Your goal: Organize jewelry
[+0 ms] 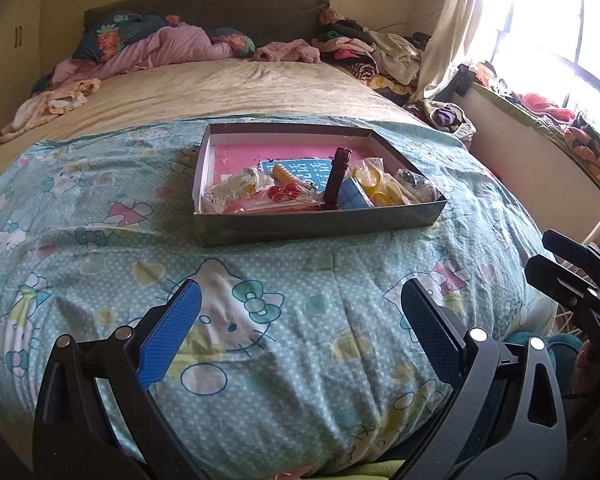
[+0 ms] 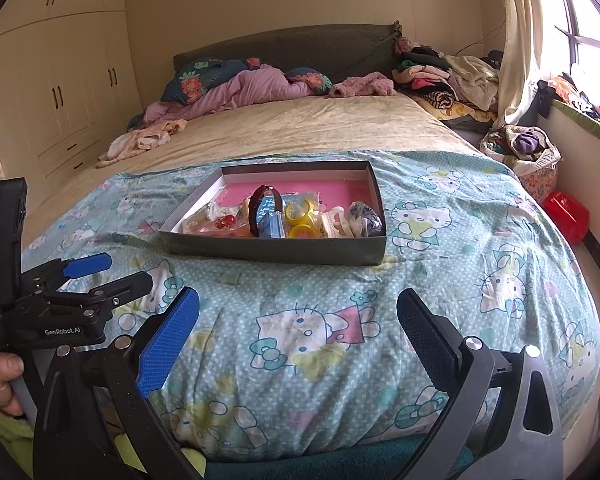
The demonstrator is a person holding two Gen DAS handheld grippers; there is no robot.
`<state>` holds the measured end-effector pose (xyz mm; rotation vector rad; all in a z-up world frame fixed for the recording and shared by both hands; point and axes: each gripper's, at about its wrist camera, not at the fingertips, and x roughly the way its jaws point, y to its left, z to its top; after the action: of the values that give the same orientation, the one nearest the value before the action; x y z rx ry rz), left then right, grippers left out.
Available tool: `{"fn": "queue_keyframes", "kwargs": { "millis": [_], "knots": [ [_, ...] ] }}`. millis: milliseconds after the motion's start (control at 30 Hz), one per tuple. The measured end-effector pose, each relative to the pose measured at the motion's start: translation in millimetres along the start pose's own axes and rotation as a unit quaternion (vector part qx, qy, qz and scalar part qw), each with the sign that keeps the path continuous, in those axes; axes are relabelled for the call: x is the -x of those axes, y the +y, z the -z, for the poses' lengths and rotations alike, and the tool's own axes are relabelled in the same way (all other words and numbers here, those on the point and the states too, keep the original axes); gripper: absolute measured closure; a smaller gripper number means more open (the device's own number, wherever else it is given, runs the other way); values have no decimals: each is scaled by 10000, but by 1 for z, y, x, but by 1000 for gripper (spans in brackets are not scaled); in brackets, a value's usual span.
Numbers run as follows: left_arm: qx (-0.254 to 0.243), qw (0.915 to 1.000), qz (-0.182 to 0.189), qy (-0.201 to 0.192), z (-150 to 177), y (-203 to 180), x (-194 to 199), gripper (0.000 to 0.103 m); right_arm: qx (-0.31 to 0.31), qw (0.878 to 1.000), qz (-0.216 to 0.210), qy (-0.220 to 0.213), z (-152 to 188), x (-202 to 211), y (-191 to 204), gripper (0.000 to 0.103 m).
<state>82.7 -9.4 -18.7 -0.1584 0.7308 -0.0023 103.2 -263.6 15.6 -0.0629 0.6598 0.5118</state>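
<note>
Open-jawed left hand-held gripper (image 1: pixel 300 336) above patterned bedspread (image 1: pixel 100 248) (jewelry box (image 1: pixel 320 222) well beyond)

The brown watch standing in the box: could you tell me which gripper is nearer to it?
Neither clearly. The left gripper and right gripper both hover open, short of the box; the watch lies ahead of both, similarly far.

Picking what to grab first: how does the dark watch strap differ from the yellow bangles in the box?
The watch strap is dark brown, a narrow band arching above the clutter; the yellow bangles are bright, translucent-looking rings lying low. The strap sits left of them. Both lie loose in the shallow box, untouched by either gripper.
</note>
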Motion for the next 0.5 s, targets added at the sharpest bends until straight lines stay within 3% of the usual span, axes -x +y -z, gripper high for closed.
{"fn": "queue_keyframes", "kwargs": {
  "millis": [500],
  "knots": [
    [38, 10000, -11, -58, -2, 1, 5, 10, 44, 10000, -36, 14, 2, 0, 2, 4]
  ]
}}
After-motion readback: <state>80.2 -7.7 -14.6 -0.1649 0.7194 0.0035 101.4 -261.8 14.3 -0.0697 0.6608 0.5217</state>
